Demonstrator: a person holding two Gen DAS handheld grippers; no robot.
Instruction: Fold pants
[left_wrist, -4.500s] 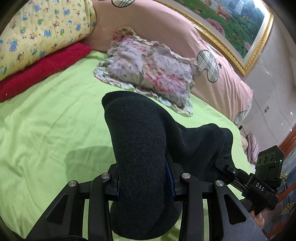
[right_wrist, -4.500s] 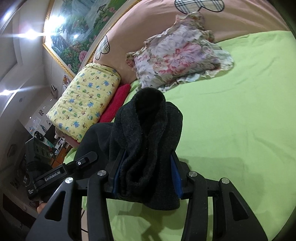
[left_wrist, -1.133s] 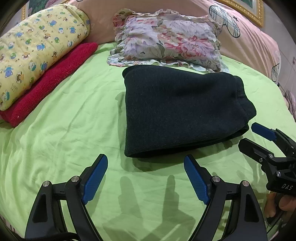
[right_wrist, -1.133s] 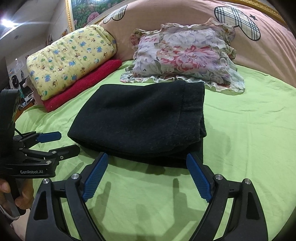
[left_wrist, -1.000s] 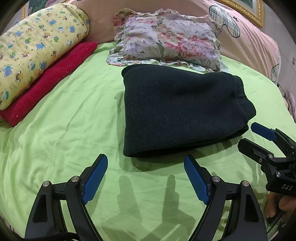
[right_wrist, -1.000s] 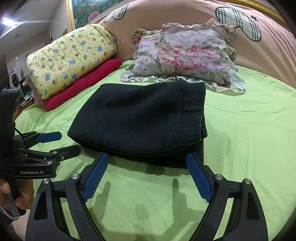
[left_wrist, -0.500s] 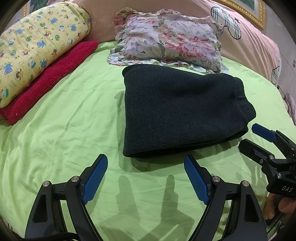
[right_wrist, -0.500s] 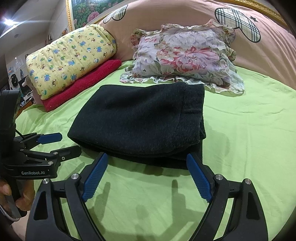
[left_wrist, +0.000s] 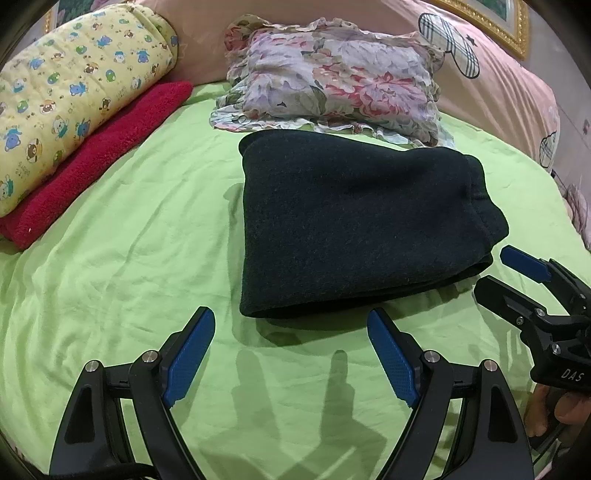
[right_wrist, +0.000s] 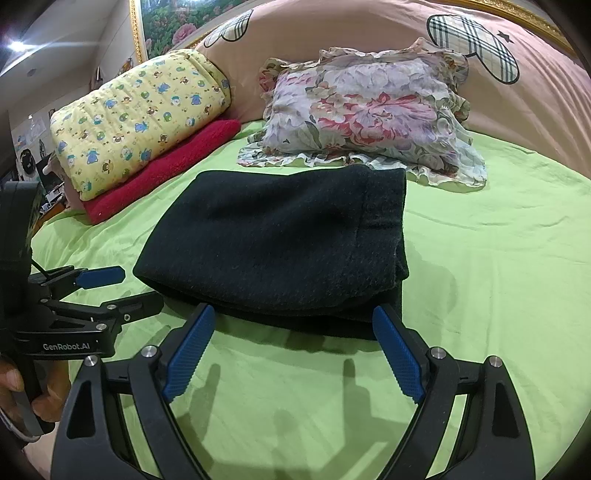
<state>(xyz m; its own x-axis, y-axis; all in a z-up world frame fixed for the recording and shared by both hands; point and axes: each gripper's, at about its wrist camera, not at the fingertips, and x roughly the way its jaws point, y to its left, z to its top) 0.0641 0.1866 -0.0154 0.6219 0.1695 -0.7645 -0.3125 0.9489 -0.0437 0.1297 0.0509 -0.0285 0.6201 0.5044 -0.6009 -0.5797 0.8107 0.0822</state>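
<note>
The dark charcoal pants (left_wrist: 354, 225) lie folded into a flat rectangle on the green bed sheet (left_wrist: 129, 266), just in front of the floral pillow. They also show in the right wrist view (right_wrist: 284, 243). My left gripper (left_wrist: 291, 332) is open and empty, hovering short of the near edge of the pants. My right gripper (right_wrist: 293, 328) is open and empty, its tips close to the front edge of the pants. The right gripper shows at the right of the left wrist view (left_wrist: 517, 280), and the left gripper at the left of the right wrist view (right_wrist: 107, 291).
A floral pillow (left_wrist: 332, 85) lies behind the pants against a pink headboard cushion (right_wrist: 369, 29). A yellow patterned quilt (left_wrist: 66, 92) rests on a folded red blanket (left_wrist: 99, 158) at the left. The bed edge is at the far left of the right wrist view.
Since 4.5 s ago both grippers let go of the pants, which now lie folded on the sheet. Over the last second nothing has visibly moved.
</note>
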